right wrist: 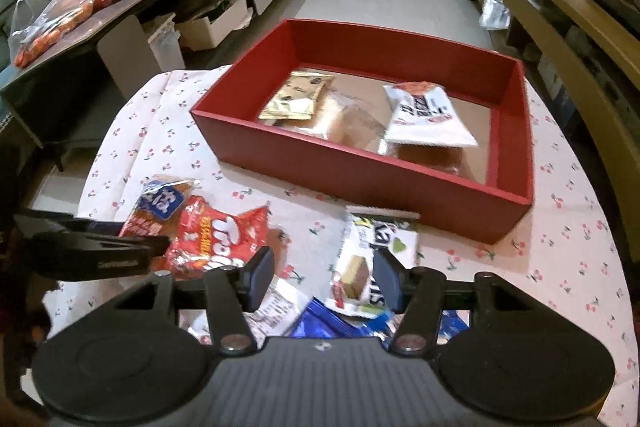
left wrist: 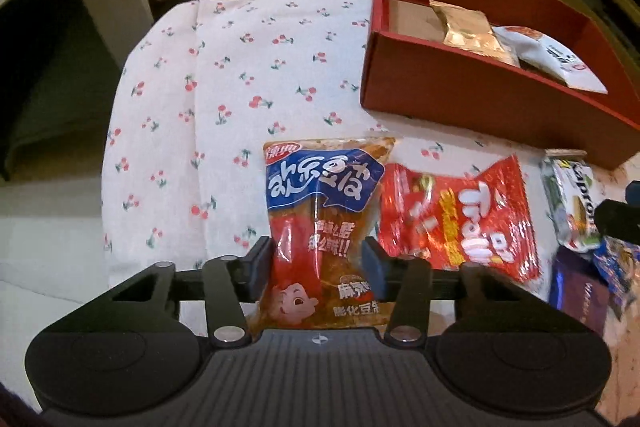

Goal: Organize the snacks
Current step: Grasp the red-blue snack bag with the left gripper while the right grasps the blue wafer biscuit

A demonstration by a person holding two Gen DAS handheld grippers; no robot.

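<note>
Two snack packets lie side by side on the cherry-print tablecloth (left wrist: 240,75): an orange-and-blue packet (left wrist: 320,227) and, just to its right, a red foil packet (left wrist: 456,219). The left gripper (left wrist: 318,267) has its pads pressed against the orange-and-blue packet's sides, which pucker between them. The right gripper (right wrist: 322,281) stands part open with nothing clamped, above a white-and-green wafer packet (right wrist: 368,259). Beyond sits the red box (right wrist: 360,179), holding a gold packet (right wrist: 296,101) and a white packet (right wrist: 428,119).
</note>
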